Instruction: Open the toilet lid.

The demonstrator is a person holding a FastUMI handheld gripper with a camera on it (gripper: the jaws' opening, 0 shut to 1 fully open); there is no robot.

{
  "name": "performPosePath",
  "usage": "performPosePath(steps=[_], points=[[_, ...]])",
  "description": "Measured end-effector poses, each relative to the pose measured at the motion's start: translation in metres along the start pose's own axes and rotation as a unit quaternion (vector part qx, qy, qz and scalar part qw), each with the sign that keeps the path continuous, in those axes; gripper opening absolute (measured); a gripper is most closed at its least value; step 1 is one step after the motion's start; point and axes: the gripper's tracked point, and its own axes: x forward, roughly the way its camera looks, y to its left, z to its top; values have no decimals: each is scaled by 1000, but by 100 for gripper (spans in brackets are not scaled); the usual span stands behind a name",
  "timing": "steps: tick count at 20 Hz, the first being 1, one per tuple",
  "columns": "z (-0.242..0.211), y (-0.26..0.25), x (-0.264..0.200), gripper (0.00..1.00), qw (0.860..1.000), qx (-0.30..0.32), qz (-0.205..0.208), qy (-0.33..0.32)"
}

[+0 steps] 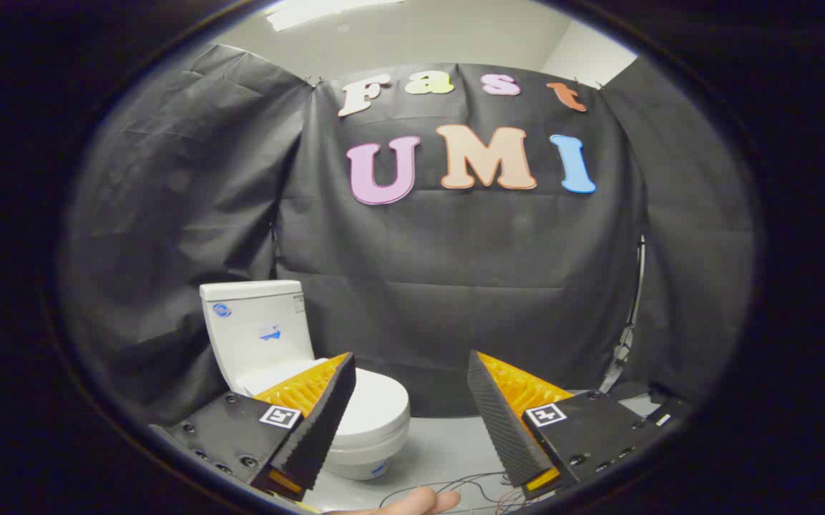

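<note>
- The gripper [408,397] is held with its fingers spread wide and nothing between them; the toilet [326,390] is not touched by either finger.
- The toilet is seen beyond the fingers, partly hidden behind the left one, standing on the pale floor [448,447] against the black cloth wall.
- The toilet lid [376,400] is judged to be still down, lying flat over the bowl, so the step in hand is taken to be the approach.
- The toilet's long axis is seen to run from the tank [255,325] at the back to the rounded front of the bowl; the front is pointed toward the space ahead of the right finger.
- The lid's hinge is judged to lie just ahead of the tank, though it is hidden by the left finger.
- For a good lift, the front lip of the lid, farthest from the tank, should be reached first, with one finger slipped under it.
- The lid should then be swung up and back toward the tank along that axis.
- Loose wires [469,486] are seen on the floor on the side of the bowl away from the tank, and a person's hand [412,502] nearer than them.
</note>
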Motion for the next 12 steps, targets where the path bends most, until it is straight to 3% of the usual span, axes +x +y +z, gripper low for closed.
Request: performPosePath(steps=[5,12], points=[[-3,37,30,99,1000,-6,23,6],[-5,79,11,99,1000,24,19,-3]])
